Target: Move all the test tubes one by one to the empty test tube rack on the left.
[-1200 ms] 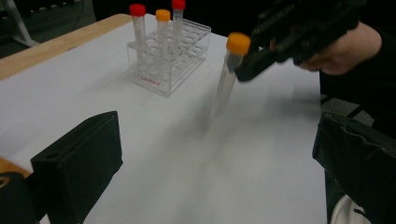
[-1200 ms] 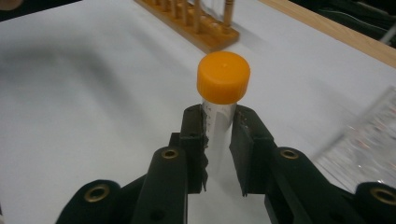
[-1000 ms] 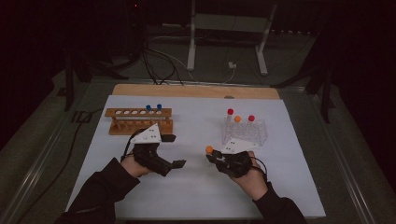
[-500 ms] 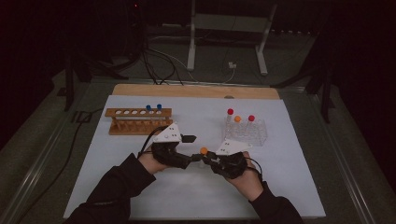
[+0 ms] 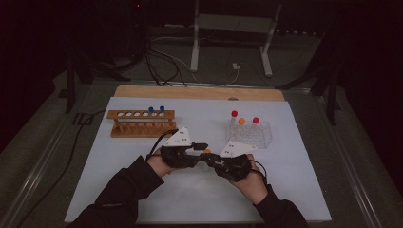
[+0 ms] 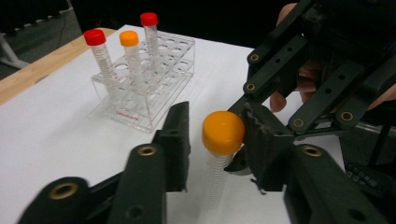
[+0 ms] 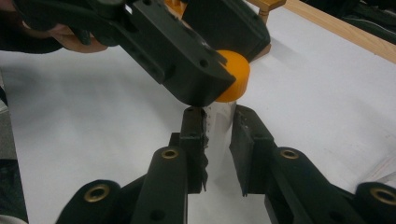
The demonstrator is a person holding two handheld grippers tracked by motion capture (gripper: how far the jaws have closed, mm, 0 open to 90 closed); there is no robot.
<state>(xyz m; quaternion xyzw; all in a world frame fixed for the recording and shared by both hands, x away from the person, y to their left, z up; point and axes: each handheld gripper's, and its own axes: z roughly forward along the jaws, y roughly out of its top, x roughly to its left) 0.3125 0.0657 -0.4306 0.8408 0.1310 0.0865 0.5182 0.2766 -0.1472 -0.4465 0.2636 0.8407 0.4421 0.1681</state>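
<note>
A clear tube with an orange cap (image 6: 223,132) stands upright above the white mat between both grippers. My right gripper (image 7: 219,128) is shut on the tube's ribbed body (image 7: 218,116), just under the cap. My left gripper (image 6: 219,135) is open with its jaws either side of the cap; one jaw touches the cap and a small gap shows at the other. In the high view the left gripper (image 5: 200,150) and right gripper (image 5: 212,159) meet tip to tip at the mat's middle, with the orange cap (image 5: 207,151) between them.
A clear plastic rack (image 5: 249,135) at the right holds two red-capped tubes and one orange-capped tube (image 6: 129,39). A wooden rack (image 5: 140,124) at the left holds two blue-capped tubes (image 5: 156,110). A wooden board edges the mat's far side.
My left gripper has swung right, across the mat, to meet the right gripper, and its jaws now flank the orange cap. The right gripper has shifted slightly left with the tube.
</note>
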